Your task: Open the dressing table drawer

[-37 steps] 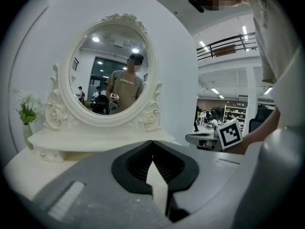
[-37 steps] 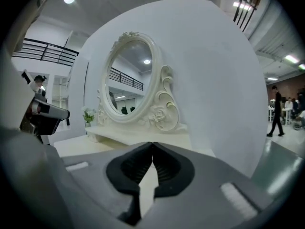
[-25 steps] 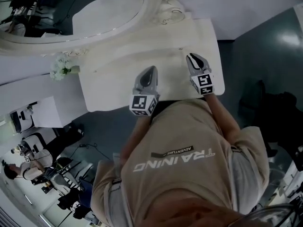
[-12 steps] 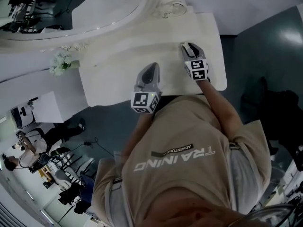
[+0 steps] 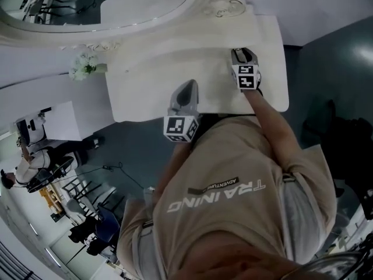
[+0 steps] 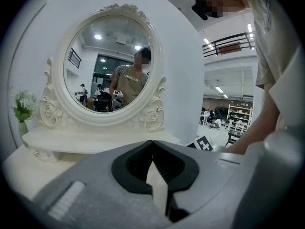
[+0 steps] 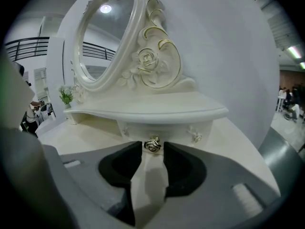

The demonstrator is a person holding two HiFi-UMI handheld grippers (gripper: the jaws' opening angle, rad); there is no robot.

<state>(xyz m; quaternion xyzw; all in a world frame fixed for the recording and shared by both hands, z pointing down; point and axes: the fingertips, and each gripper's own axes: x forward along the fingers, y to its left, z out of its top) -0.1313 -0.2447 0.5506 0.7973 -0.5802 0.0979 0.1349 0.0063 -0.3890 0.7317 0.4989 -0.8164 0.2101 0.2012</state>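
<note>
The white dressing table (image 5: 145, 92) carries a raised shelf (image 7: 157, 109) under its oval mirror (image 6: 112, 66). A small drawer front sits below that shelf, with a gold rose-shaped knob (image 7: 152, 145) on it. My right gripper (image 7: 153, 150) points at this knob; its jaws are opening and the knob sits right at the tips, between them, with the pads not pressing on it. In the head view the right gripper (image 5: 240, 52) reaches toward the back of the tabletop. My left gripper (image 5: 189, 84) hovers over the table's front edge, shut and empty, its tips meeting (image 6: 152, 142).
A vase of flowers (image 5: 86, 67) stands at the table's left end. Two smaller knobs (image 7: 195, 136) flank the rose knob. Dark floor lies to the right of the table; people and chairs (image 5: 76, 214) are at the lower left.
The right gripper has moved away from the person's body, toward the shelf at the back of the table. The left gripper has shifted only slightly along the front edge.
</note>
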